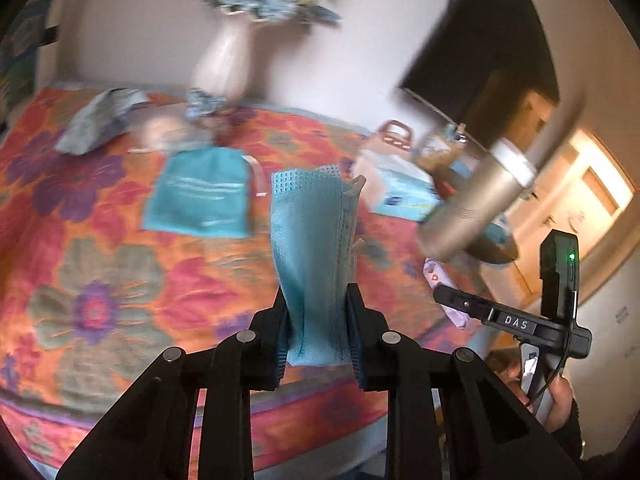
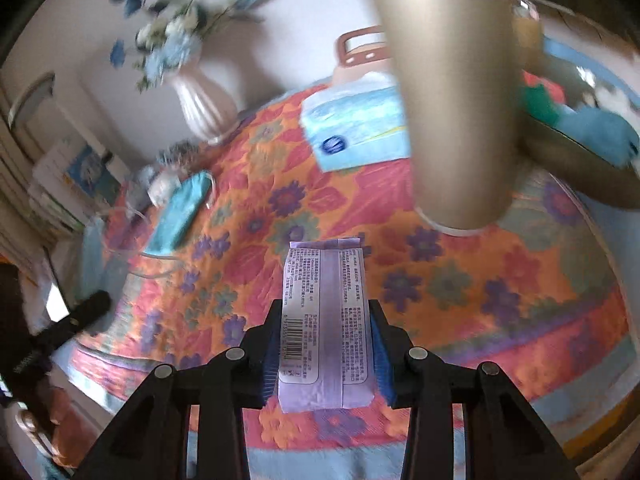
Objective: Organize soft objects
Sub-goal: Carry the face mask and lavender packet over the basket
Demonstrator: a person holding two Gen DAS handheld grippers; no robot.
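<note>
The left tongs (image 1: 316,332) squeeze a blue face mask (image 1: 312,248) and the right tongs (image 2: 322,350) squeeze a purple packet (image 2: 324,320), both held over the flowery table (image 2: 500,300) near its front edge, and the floppy mask could slip out if shaken.

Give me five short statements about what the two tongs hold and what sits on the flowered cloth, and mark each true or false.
1. The left tongs grip a folded blue face mask. True.
2. The right tongs are empty. False: they are shut on a lilac printed packet.
3. The white vase holds blue flowers. True.
4. The teal pouch hangs in the air. False: it lies flat on the flowered cloth.
5. The metal cylinder lies on its side. False: it stands upright on the cloth.
</note>
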